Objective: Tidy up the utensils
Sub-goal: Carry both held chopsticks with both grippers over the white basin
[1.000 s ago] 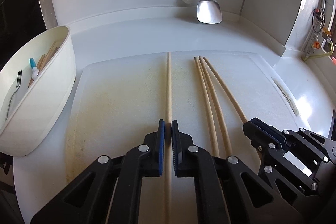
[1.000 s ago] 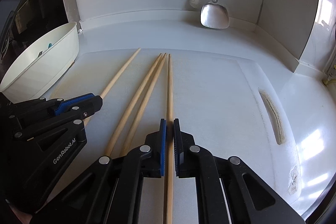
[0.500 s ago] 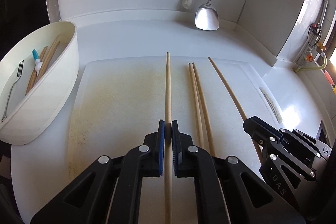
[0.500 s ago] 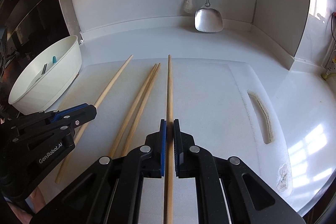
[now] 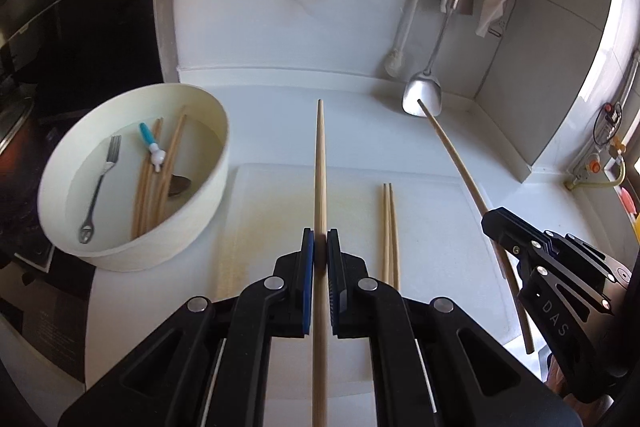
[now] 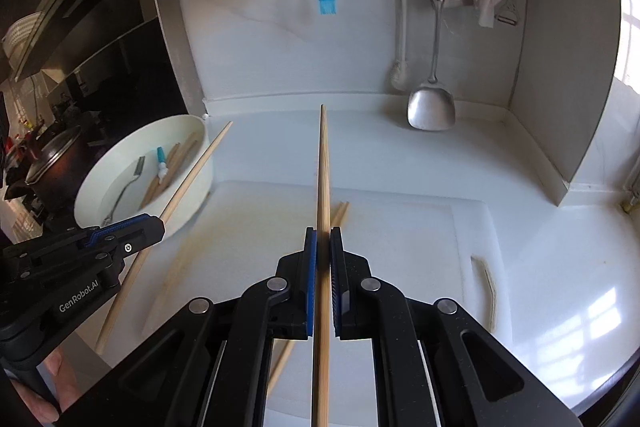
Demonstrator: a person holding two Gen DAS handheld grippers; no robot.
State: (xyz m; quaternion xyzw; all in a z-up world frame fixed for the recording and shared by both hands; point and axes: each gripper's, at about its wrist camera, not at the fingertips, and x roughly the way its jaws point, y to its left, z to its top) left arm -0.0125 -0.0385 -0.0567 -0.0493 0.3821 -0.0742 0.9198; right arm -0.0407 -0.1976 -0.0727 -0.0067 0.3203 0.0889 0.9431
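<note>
Two long, pale wooden chopsticks, round in section and tapering toward the far tip, are each carried by one gripper. The left gripper (image 5: 320,247) has its blue-padded jaws clamped on the left chopstick (image 5: 320,167), which runs straight ahead from between the pads, its tip reaching beyond the far edge of the white cutting board (image 5: 280,211) and clear of the surface. The right gripper (image 6: 323,247) is likewise closed on the right chopstick (image 6: 323,171), which projects forward along the jaw line and is also off the board. Each gripper points forward and downward at a moderate slope.

A second pair of chopsticks (image 5: 390,227) lies flat and side by side on the board, just right of the left jaws; in the right wrist view the same pair shows just behind and below the right jaws. Ahead and to the left of both grippers sits a white oval tub (image 5: 192,227) on the counter, holding several chopsticks, a fork (image 5: 98,195), a spoon and a small blue-and-white utensil (image 5: 150,143).

In the left wrist view the right gripper appears at the right edge with its chopstick angled toward a hanging steel spatula (image 5: 422,97).
</note>
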